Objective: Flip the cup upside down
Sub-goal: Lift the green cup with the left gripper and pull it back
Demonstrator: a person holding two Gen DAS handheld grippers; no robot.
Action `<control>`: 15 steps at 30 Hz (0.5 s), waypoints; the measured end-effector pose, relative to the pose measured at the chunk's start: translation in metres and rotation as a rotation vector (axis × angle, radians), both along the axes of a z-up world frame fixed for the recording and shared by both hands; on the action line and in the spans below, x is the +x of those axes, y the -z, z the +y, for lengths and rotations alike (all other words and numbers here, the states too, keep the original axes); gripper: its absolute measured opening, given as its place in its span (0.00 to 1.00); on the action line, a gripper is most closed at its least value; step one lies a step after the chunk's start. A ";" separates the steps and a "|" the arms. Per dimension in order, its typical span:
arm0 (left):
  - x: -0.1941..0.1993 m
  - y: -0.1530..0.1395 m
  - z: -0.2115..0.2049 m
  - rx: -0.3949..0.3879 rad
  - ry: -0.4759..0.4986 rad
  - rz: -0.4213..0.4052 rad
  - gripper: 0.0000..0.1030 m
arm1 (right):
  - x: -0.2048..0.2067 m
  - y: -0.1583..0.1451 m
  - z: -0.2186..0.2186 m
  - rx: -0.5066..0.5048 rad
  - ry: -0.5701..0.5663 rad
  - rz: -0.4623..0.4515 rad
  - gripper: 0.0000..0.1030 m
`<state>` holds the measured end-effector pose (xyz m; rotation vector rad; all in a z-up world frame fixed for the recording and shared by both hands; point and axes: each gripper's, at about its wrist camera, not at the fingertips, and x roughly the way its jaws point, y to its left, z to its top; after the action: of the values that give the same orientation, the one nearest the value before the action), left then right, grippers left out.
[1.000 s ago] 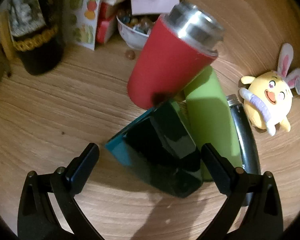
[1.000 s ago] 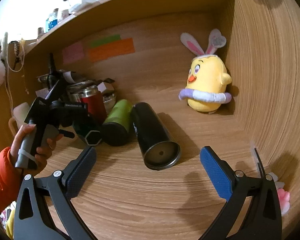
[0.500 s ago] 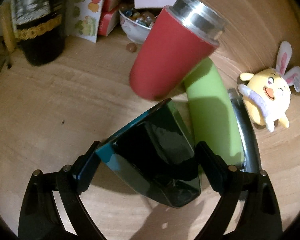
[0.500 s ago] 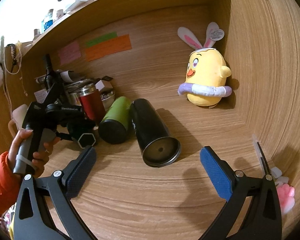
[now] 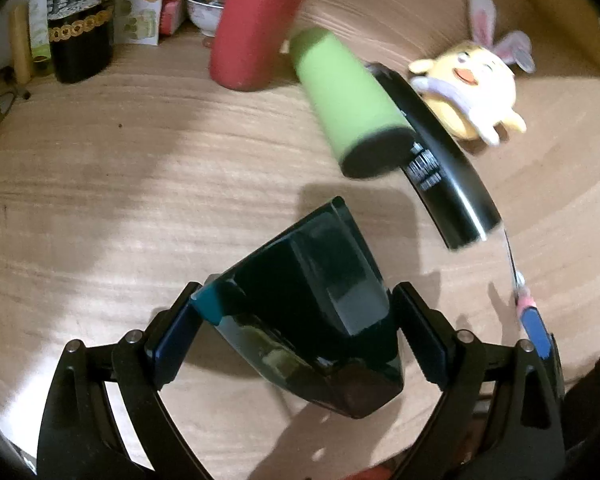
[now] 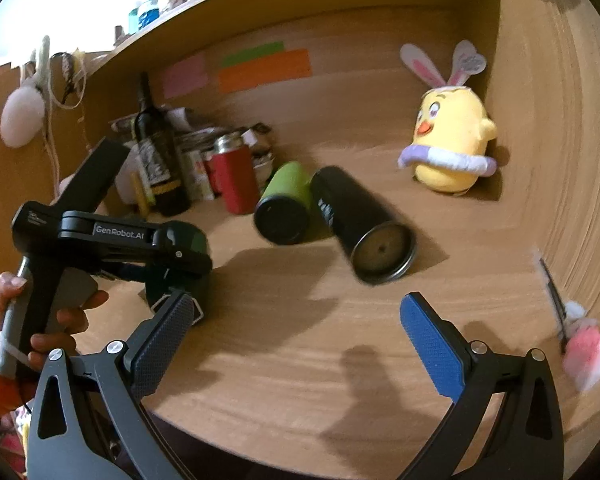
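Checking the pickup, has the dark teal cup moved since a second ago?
Yes. The dark teal cup, clamped by the left gripper, has come forward, away from the red tumbler.

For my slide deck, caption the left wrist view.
Left claw shut on dark teal cup, green cup and black cup lying beyond.

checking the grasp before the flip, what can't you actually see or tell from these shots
- Dark teal cup, left wrist view: its base and whether it is lifted off the desk; hidden by its own body.
- Same cup, right wrist view: mostly hidden behind the left gripper.
- Green tumbler, left wrist view: motion-blurred.
- Pink object, right wrist view: too blurred to identify.
- Right gripper: open, holds nothing.
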<state>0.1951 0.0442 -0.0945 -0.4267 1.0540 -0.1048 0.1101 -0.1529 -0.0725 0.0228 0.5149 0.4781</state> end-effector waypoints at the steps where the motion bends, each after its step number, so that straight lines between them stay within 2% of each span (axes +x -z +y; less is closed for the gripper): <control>1: -0.001 -0.001 0.000 0.002 0.006 0.001 0.92 | -0.002 0.002 0.002 0.002 -0.011 0.007 1.00; 5: 0.003 0.003 -0.011 0.029 0.016 -0.001 0.95 | -0.008 0.009 0.009 0.007 -0.049 0.035 1.00; 15: -0.037 0.000 0.004 0.036 0.056 -0.032 0.95 | -0.005 0.021 0.048 -0.042 -0.155 0.061 1.00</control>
<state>0.1583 0.0481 -0.0945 -0.3621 1.0353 -0.1421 0.1047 -0.1049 -0.0937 -0.0431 0.5890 0.6192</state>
